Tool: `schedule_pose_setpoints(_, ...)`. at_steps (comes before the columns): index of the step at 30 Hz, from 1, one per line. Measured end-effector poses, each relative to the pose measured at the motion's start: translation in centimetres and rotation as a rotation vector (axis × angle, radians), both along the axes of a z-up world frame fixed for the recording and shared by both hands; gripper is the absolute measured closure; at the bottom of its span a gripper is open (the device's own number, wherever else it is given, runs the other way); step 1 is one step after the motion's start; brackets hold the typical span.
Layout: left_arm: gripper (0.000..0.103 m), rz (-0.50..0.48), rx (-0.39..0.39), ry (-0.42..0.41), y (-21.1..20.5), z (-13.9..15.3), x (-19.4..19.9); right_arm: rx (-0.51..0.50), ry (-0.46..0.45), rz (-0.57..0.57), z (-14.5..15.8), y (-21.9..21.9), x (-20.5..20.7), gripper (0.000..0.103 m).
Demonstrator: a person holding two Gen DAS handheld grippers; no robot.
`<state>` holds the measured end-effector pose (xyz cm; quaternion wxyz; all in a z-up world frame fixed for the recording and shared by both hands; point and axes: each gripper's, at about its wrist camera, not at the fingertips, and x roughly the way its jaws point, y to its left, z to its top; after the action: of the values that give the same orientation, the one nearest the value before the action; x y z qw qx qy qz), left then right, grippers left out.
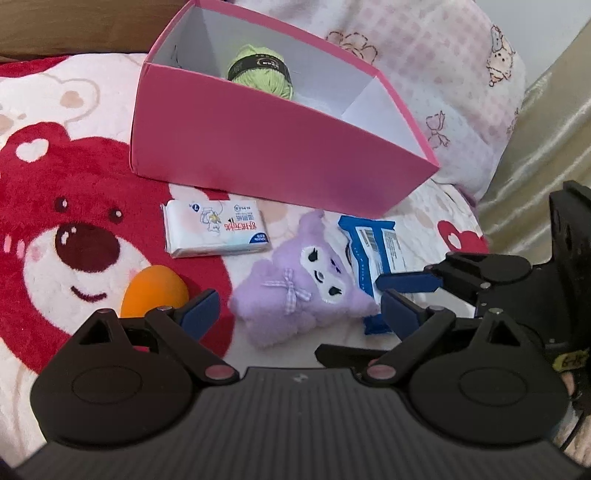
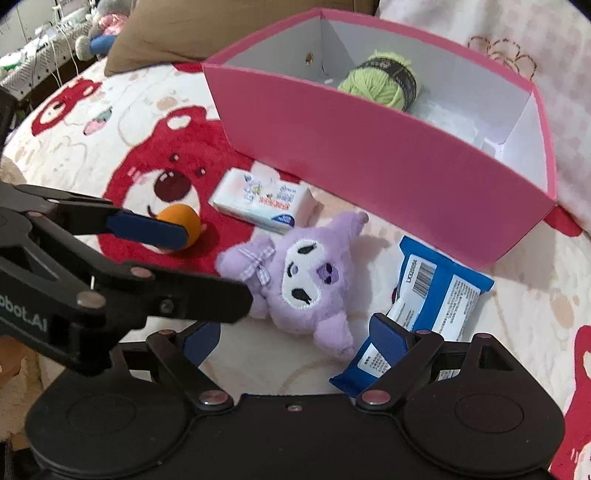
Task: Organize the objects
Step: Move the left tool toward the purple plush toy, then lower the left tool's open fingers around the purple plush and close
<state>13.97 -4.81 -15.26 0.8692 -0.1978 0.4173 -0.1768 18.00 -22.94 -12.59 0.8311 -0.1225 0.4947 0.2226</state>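
A purple plush toy (image 1: pixel 295 291) (image 2: pixel 295 273) lies on the bear blanket in front of an open pink box (image 1: pixel 258 147) (image 2: pixel 369 158) that holds a green yarn ball (image 1: pixel 262 72) (image 2: pixel 380 81). Around the plush lie a white tissue pack (image 1: pixel 218 229) (image 2: pixel 262 199), an orange egg-shaped thing (image 1: pixel 153 291) (image 2: pixel 184 218) and a blue packet (image 1: pixel 373 240) (image 2: pixel 443 291). My left gripper (image 1: pixel 301 312) (image 2: pixel 216 267) hovers open over the plush's left side. My right gripper (image 2: pixel 295 336) is open above the plush and the packet, holding nothing.
The red-and-white bear blanket (image 1: pixel 55 221) covers the bed. A pink patterned pillow (image 1: pixel 424 55) lies behind the box, gold fabric (image 1: pixel 535 166) hangs at the right, and a brown cushion (image 2: pixel 166 33) sits at the far left. Both grippers are close together.
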Motion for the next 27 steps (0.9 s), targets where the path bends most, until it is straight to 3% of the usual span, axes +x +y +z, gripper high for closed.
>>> schedule_pose_setpoints(5,0.009,0.013,-0.011,0.032,0.1,-0.8,0.5,0.017,0.031,-0.017,-0.7,0.0,0.6,0.013)
schedule_pose_setpoints(9,0.010,0.061,-0.001,0.002,0.3,-1.3,0.3,0.072,0.051,-0.017,-0.5,-0.1,0.7,0.013)
schedule_pose_setpoints(13,0.010,0.051,-0.027,0.059,0.5,-1.6,1.0,0.059,0.036,-0.023,-0.4,0.2,0.7,0.014)
schedule_pose_setpoints(14,0.010,0.047,-0.035,0.065,0.6,-1.6,1.2,0.052,0.037,-0.029,-0.6,0.3,0.8,0.015)
schedule_pose_setpoints(15,0.010,0.045,-0.038,0.064,0.7,-1.6,1.3,0.049,0.047,-0.032,-0.7,0.3,1.0,0.024)
schedule_pose_setpoints(19,0.026,0.058,0.000,0.064,0.7,-1.8,1.5,-0.003,0.081,-0.050,-1.8,0.2,1.3,0.038)
schedule_pose_setpoints(23,0.042,0.079,0.049,0.080,0.5,-2.3,1.6,0.005,0.102,-0.079,-2.3,-0.3,1.9,0.047)
schedule_pose_setpoints(27,0.064,0.088,-0.013,0.140,1.3,-3.1,2.0,0.077,0.112,-0.077,-1.5,0.0,2.1,0.056)
